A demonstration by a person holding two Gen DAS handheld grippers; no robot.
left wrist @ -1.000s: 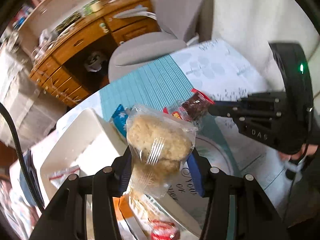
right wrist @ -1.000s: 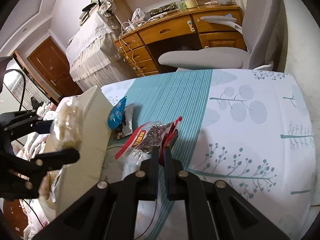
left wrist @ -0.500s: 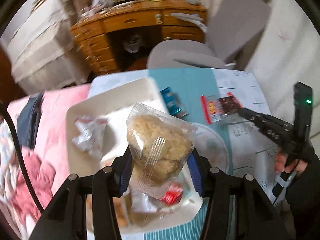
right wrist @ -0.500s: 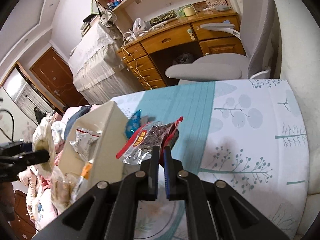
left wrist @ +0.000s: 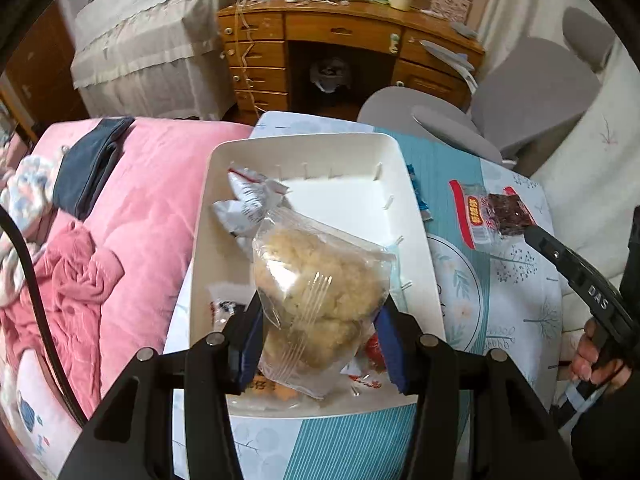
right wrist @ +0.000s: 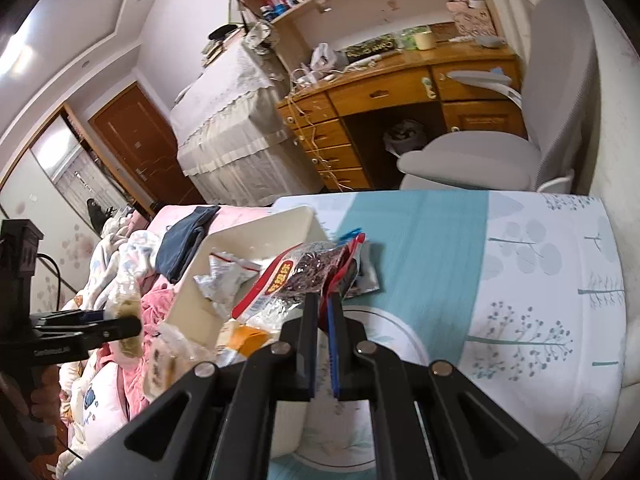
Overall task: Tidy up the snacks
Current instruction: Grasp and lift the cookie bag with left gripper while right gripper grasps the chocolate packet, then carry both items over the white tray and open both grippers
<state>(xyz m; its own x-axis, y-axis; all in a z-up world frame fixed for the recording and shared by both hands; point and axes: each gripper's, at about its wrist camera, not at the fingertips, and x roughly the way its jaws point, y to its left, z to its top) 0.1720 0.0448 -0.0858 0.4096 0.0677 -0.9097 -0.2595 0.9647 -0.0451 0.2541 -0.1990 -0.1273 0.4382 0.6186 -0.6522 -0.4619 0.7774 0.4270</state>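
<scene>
Gripping a clear bag of pale puffed snack (left wrist: 316, 292) in the left gripper (left wrist: 320, 344) at lower centre, above the white bin (left wrist: 416, 236); right gripper (right wrist: 324, 312) clenched on a red-edged dark snack packet (right wrist: 308, 272), mid-frame.

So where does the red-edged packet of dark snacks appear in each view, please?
Left wrist view: the red-edged packet is at the right, over the tablecloth, pinched at its near end by the right gripper.
Right wrist view: the packet is at the centre, just ahead of the shut gripper.
Shared landmark: the white bin, left of the packet in both.
</scene>
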